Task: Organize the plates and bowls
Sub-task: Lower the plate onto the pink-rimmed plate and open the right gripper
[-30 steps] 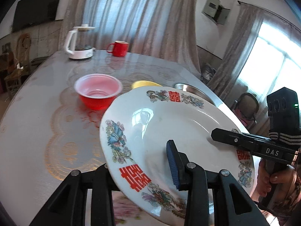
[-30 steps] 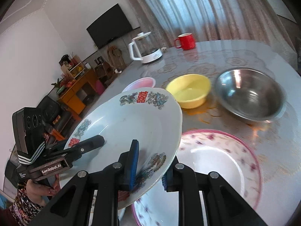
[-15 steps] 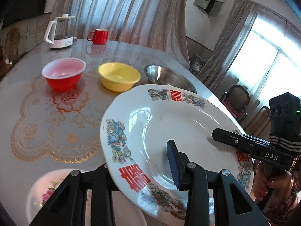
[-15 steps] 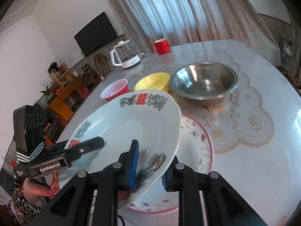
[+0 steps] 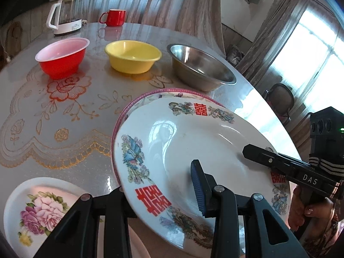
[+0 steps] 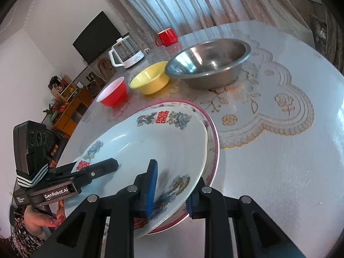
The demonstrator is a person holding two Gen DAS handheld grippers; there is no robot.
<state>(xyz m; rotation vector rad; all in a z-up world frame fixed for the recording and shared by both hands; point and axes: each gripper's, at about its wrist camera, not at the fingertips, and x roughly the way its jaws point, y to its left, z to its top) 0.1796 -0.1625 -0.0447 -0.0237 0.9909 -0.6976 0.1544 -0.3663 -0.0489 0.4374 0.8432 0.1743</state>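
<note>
Glossy plate (image 5: 193,142), shiny metal bowl (image 5: 200,68), seemingly plastic bowl (image 5: 133,56)

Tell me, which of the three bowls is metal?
The steel bowl, at the right end of the row; the red bowl and yellow bowl look plastic.

The big plate (image 5: 193,142) lies over the wider plate (image 5: 137,99) on the table (image 5: 71,116). From it, three bowls line up behind: one bowl (image 5: 62,58) at eleven o'clock, a second bowl (image 5: 133,56) at twelve, the metal bowl (image 5: 200,68) at one. Farther back stand the kettle (image 5: 64,15) and mug (image 5: 114,17) (kettle left of mug). A small plate (image 5: 34,212) lies at eight o'clock.
</note>
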